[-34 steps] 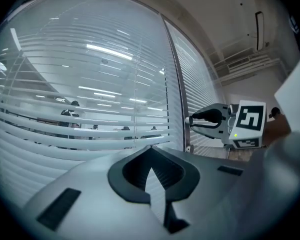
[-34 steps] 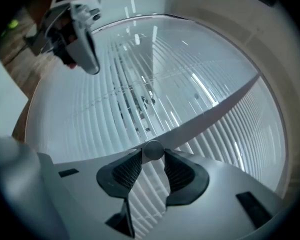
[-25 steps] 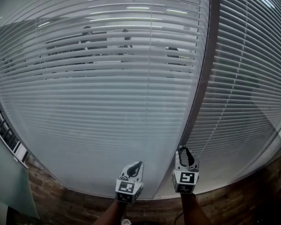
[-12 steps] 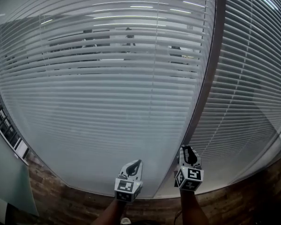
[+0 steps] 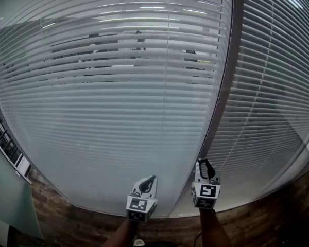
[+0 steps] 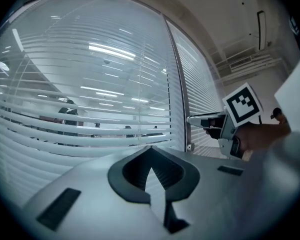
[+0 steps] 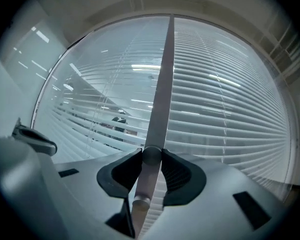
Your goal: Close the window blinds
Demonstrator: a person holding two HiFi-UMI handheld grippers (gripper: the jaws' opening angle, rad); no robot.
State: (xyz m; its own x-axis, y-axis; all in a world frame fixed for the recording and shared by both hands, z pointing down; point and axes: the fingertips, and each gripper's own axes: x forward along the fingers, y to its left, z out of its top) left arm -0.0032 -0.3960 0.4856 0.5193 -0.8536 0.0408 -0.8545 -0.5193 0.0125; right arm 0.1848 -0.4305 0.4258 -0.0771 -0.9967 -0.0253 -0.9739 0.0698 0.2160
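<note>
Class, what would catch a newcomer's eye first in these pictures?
The white slatted blinds fill nearly the whole head view, with people dim behind the upper slats. At bottom right, the right gripper reaches the dark post between two panes; its jaws have just been closing on a round knob there.

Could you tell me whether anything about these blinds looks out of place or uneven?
Nothing looks damaged. On the left blind, the upper slats are tilted open, so the room behind shows through, while the right blind looks shut.
</note>
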